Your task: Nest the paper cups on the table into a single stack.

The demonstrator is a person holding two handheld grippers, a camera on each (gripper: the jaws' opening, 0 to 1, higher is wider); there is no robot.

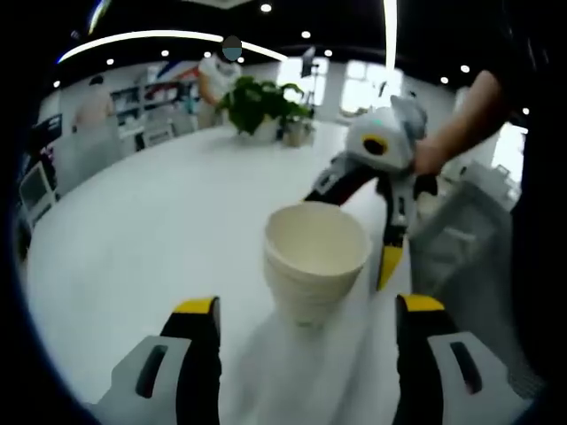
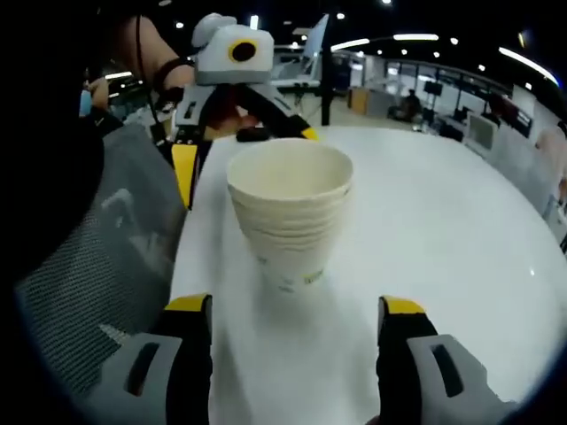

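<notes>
A stack of nested cream paper cups (image 1: 314, 257) stands upright on the white table (image 1: 151, 221). My left gripper (image 1: 308, 308) is open, its yellow-tipped jaws spread wide just short of the stack. From the right, the right gripper (image 1: 363, 212) reaches in behind the stack, held by a hand. In the right gripper view the same cup stack (image 2: 291, 212), with green print low on its side, sits just ahead of my open right gripper (image 2: 295, 308). The left gripper (image 2: 244, 155) shows beyond it, its jaws apart. Neither gripper touches the cups.
A grey mesh chair back (image 1: 461, 239) (image 2: 89, 266) stands at the table's edge beside the person. A potted plant (image 1: 261, 106) sits at the far side of the table. Bare white tabletop (image 2: 443, 230) stretches away; office desks and people lie beyond.
</notes>
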